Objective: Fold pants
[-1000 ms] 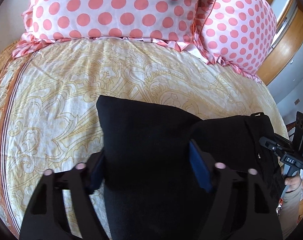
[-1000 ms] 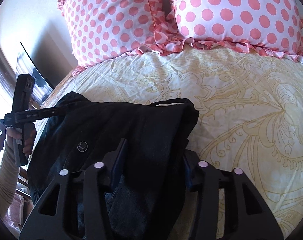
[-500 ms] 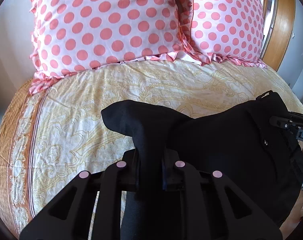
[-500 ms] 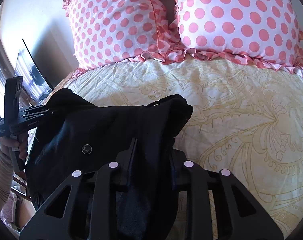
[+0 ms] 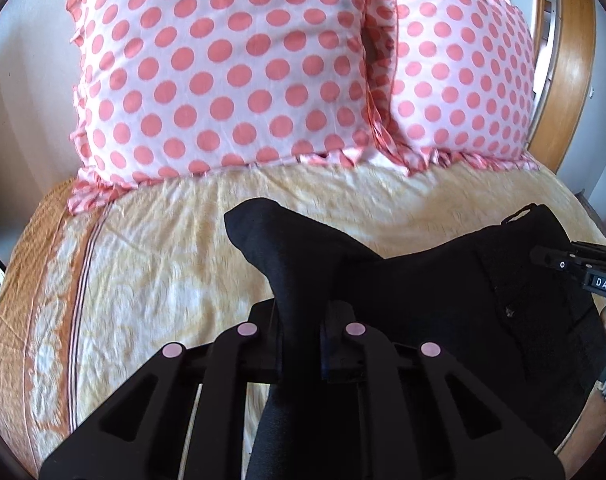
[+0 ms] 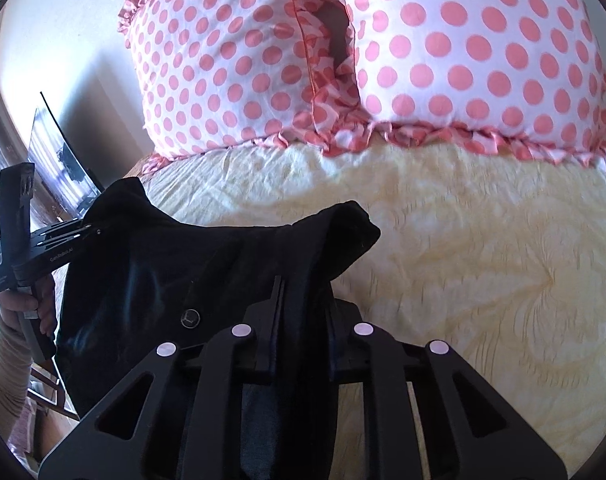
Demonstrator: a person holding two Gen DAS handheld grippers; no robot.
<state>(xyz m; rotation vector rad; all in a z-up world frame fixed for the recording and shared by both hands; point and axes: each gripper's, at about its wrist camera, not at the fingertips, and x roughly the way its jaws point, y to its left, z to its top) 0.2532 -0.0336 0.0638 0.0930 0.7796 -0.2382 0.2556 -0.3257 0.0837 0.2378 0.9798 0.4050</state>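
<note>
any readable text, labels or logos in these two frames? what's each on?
"DAS" – label on the right gripper, seen from the left wrist view.
"GenRobot.AI" – small print on the left gripper, seen from the right wrist view; just legible.
Round emblem on the button of the black pants: no legible text.

You hold a pair of black pants (image 5: 443,292) lifted above the yellow patterned bedspread (image 5: 151,264), stretched between your two grips. One bunched edge is pinched at your left side, its corner poking up past the pinch, and the fabric sags across toward the waistband at your right. From the right-hand view the pants (image 6: 207,276) show a round dark button, a belt loop at the top edge, and folds hanging down off the bed's near side.
</note>
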